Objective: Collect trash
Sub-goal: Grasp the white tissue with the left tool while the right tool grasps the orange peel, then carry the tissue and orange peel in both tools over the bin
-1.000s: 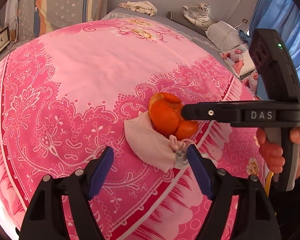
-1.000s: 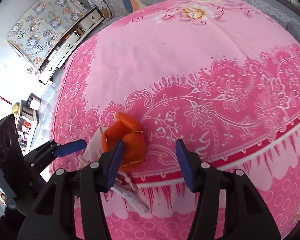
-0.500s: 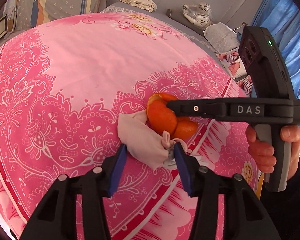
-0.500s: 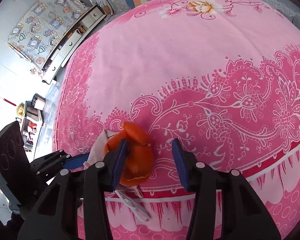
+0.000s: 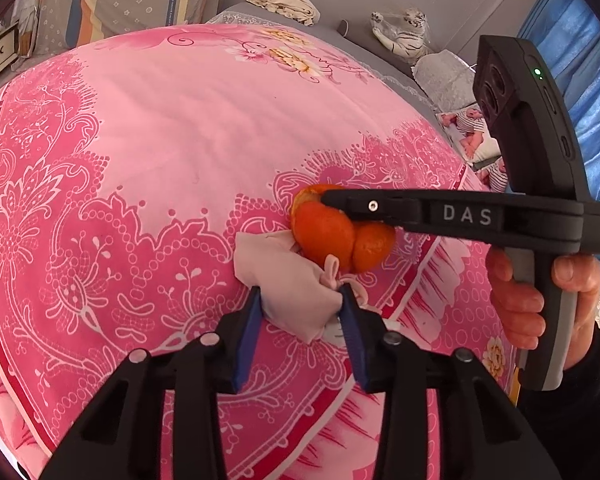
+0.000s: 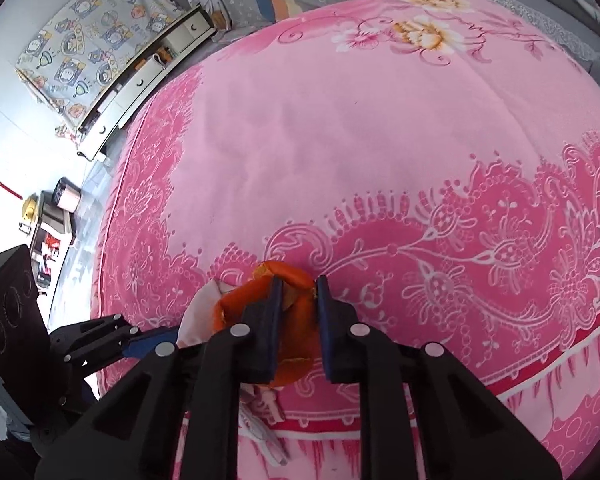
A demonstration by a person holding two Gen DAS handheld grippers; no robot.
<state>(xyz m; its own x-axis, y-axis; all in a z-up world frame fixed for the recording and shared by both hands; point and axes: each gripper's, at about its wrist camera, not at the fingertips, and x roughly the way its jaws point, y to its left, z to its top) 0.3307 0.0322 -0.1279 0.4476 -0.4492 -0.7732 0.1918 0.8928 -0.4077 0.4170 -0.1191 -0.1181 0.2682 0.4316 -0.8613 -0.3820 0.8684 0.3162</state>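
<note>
An orange peel lies on the pink floral quilt, close to its near edge. A pale pink crumpled tissue sits against the peel. My left gripper is closing, and its blue pads press both sides of the tissue. My right gripper is shut on the peel. In the left wrist view it reaches in from the right over the top of the peel. The right wrist view shows the tissue left of the peel, with the left gripper beside it.
A person's hand holds the right gripper's handle. A thin white scrap lies at the quilt's edge below the peel. A toy tiger and pillows sit at the far end. White drawers stand beside the bed.
Both grippers have closed. The left one narrowed from wide open onto the tissue. The right one slid left over the peel and shut on it.
</note>
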